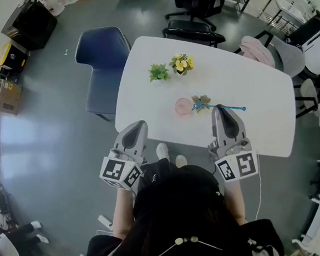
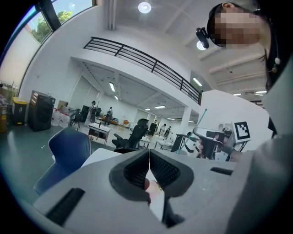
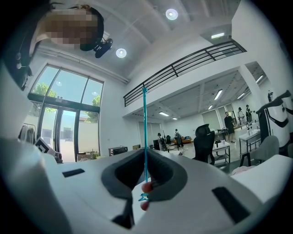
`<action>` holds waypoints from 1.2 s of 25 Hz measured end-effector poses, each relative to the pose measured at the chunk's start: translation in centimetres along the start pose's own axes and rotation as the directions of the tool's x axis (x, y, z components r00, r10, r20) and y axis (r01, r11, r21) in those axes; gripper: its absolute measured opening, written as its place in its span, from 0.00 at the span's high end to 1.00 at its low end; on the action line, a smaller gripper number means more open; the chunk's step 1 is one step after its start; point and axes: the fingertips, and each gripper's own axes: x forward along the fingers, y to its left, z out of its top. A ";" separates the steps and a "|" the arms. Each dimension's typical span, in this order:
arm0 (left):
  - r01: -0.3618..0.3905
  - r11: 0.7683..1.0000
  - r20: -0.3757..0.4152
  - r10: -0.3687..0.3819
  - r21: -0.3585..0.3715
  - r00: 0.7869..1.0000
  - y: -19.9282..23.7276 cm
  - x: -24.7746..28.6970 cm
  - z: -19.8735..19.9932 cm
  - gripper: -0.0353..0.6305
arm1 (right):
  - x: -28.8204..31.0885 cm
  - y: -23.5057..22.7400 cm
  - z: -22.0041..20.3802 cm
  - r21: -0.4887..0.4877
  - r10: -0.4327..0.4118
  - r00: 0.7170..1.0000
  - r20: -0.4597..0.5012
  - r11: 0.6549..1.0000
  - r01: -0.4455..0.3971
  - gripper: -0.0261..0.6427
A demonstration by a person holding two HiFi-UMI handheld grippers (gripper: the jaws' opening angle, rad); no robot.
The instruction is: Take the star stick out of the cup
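Your right gripper (image 3: 145, 154) clamps the star stick (image 3: 144, 119) — light, thin, probably bendy; hold its shaft gently. Left gripper (image 2: 149, 157) closed, empty.

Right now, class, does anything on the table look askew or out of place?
The star stick lies almost flat by the pink cup rather than standing upright, pinched in the right gripper. Nothing looks spilled.
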 end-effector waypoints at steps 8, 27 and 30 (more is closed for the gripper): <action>0.001 1.000 -0.002 -0.001 0.004 1.000 0.1 0.1 0.2 0.94 | 0.3 0.2 -0.1 -0.009 0.011 1.000 -0.020 1.000 -0.012 0.93; -0.003 1.000 0.001 0.003 0.004 1.000 0.4 -0.1 0.3 0.94 | 0.4 0.4 0.3 -0.017 0.006 1.000 -0.016 1.000 -0.006 0.93; -0.003 1.000 0.003 0.003 0.002 1.000 0.5 -0.2 0.4 0.94 | 0.5 0.6 0.4 -0.015 0.005 1.000 -0.013 1.000 -0.005 0.93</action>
